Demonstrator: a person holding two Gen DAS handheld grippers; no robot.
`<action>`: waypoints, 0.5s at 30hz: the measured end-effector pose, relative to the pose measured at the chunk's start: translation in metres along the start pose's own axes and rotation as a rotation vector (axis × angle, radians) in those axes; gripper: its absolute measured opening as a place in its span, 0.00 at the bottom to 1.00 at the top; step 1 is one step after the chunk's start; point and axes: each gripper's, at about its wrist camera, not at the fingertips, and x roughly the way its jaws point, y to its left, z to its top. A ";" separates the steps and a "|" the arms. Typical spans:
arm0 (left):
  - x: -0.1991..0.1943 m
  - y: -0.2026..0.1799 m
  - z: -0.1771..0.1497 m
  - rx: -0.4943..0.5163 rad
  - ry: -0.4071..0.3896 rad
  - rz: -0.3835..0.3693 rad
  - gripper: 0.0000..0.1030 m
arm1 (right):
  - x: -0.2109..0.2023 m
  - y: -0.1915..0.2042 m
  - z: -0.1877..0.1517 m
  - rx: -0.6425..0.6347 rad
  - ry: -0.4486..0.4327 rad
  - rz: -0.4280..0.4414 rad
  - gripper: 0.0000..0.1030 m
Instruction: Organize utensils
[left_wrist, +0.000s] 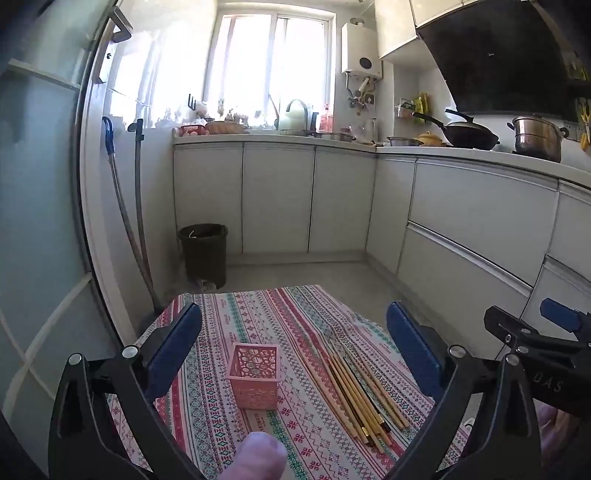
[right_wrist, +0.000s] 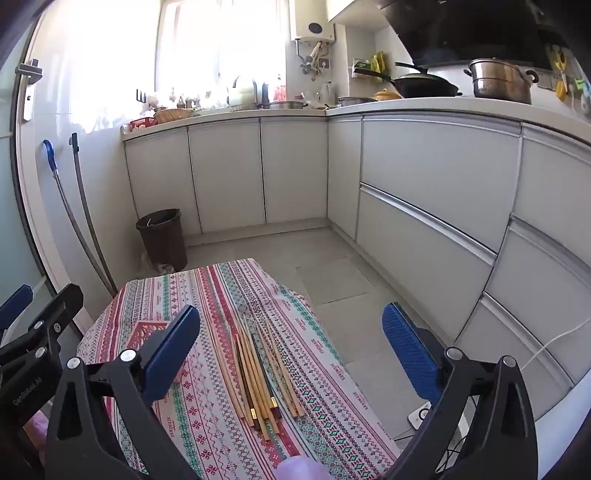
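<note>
A pink lattice utensil basket (left_wrist: 254, 374) stands upright on the patterned tablecloth (left_wrist: 258, 314). Several wooden chopsticks (left_wrist: 364, 391) lie bundled on the cloth to its right. My left gripper (left_wrist: 293, 354) is open and empty, held above the basket and chopsticks. My right gripper (right_wrist: 291, 354) is open and empty above the chopsticks (right_wrist: 258, 376). In the right wrist view the basket (right_wrist: 147, 332) is mostly hidden behind the left finger. The right gripper shows at the right edge of the left wrist view (left_wrist: 535, 343).
The small table stands in a kitchen with white cabinets (left_wrist: 461, 229) to the right and behind. A dark bin (left_wrist: 203, 254) and two mop handles (left_wrist: 138, 221) stand at the left wall. A wok (left_wrist: 465, 133) and steel pot (left_wrist: 535, 138) sit on the counter.
</note>
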 end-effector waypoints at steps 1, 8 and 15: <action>0.000 0.000 0.000 0.000 0.002 -0.001 0.93 | 0.000 -0.001 -0.001 0.001 -0.001 0.001 0.93; 0.001 0.004 0.002 -0.021 0.017 -0.009 0.93 | 0.002 -0.001 -0.004 0.000 0.010 0.005 0.94; 0.004 0.004 0.000 -0.023 0.028 -0.011 0.93 | 0.004 -0.001 -0.006 0.004 0.023 0.009 0.93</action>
